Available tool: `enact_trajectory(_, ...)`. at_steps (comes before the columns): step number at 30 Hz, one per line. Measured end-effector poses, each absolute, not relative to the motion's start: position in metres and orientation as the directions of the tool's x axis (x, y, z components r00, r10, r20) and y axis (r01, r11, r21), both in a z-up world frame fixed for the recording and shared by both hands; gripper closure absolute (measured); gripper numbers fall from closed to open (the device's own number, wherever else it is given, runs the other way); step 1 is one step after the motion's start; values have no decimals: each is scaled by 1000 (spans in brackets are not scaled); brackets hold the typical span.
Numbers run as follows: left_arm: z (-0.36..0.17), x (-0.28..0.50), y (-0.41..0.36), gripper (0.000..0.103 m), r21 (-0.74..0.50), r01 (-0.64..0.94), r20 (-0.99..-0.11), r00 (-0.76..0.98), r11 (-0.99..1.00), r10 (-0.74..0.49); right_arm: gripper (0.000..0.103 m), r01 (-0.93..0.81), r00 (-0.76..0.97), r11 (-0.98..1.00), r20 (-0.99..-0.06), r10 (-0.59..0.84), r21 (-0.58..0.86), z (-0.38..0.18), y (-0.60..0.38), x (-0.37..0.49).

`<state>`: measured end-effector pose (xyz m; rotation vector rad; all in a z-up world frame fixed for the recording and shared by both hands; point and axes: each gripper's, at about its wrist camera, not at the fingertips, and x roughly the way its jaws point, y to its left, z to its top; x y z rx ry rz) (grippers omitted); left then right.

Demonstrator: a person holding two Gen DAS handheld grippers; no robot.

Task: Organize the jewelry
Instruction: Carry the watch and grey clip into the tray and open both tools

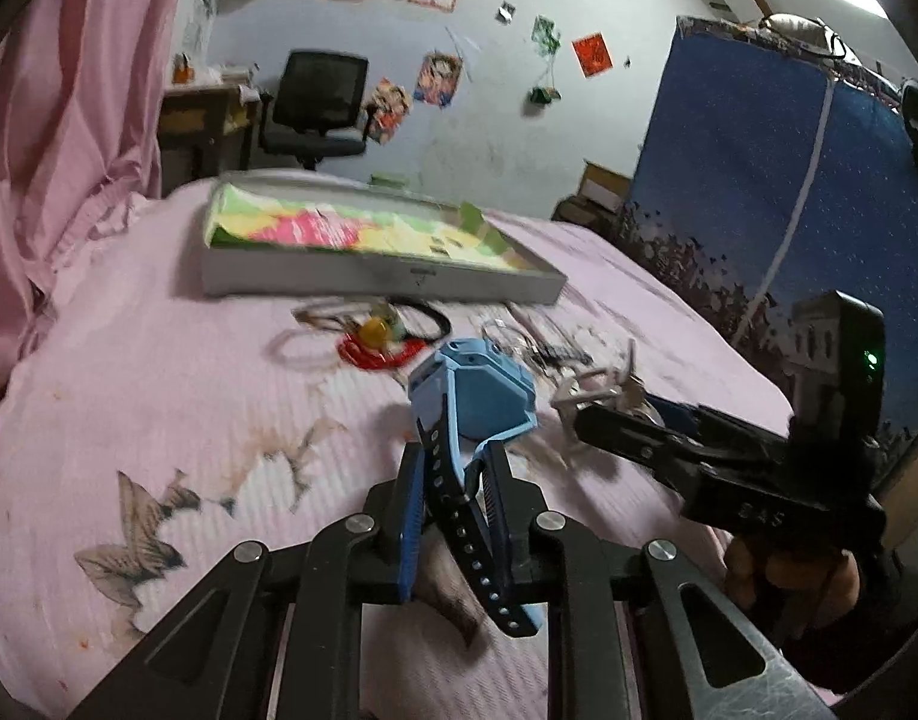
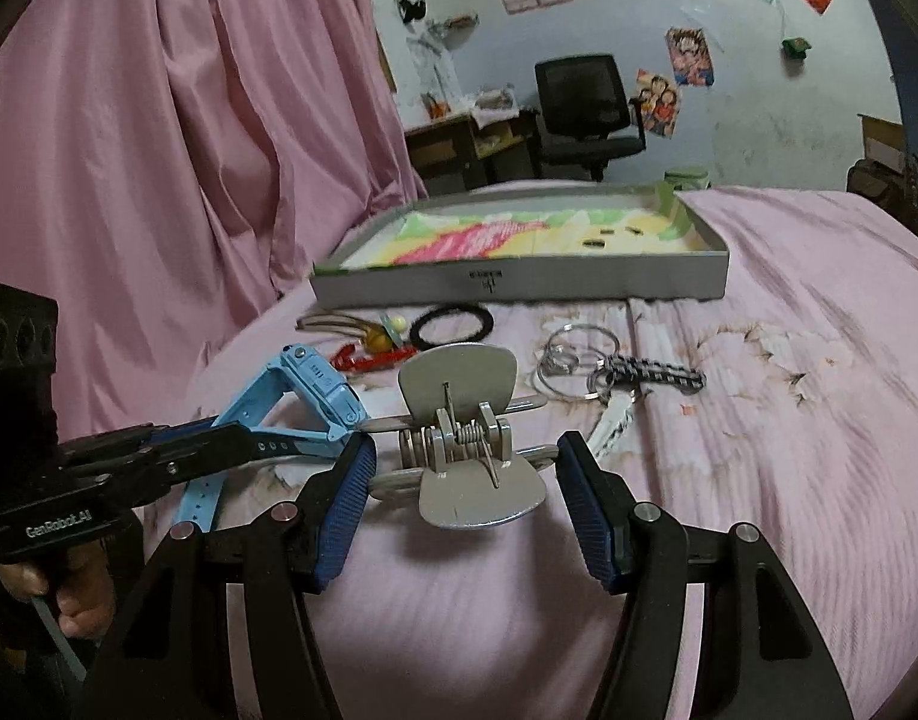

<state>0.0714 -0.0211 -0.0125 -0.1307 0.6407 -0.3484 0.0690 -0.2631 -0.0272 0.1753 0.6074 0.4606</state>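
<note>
From the left wrist view, the left gripper (image 1: 459,474) has its jaws clamped on the strap of the blue watch (image 1: 477,396), whose face stands just ahead of the jaws above the bed (image 1: 159,420). A good carry keeps that strap pinched firmly while heading for the grey tray (image 1: 375,276) well beyond the jaws.

From the right wrist view, the right gripper (image 2: 465,492) has its jaws apart, the silver hair clip (image 2: 459,444) between them, untouched. They should close squarely across its spring hinge.
</note>
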Motion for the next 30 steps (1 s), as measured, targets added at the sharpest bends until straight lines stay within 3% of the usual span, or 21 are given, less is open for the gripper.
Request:
enact_trajectory(13, 27, 96, -15, 85, -144, 176, -369, 903, 974, -218, 46, -327, 836, 901, -357, 417, 286, 19, -258, 95)
enact_trajectory(30, 49, 190, -9, 85, -57, 15, -267, 963, 998, -30, 46, -263, 908, 939, -272, 318, 220, 42, -236, 198)
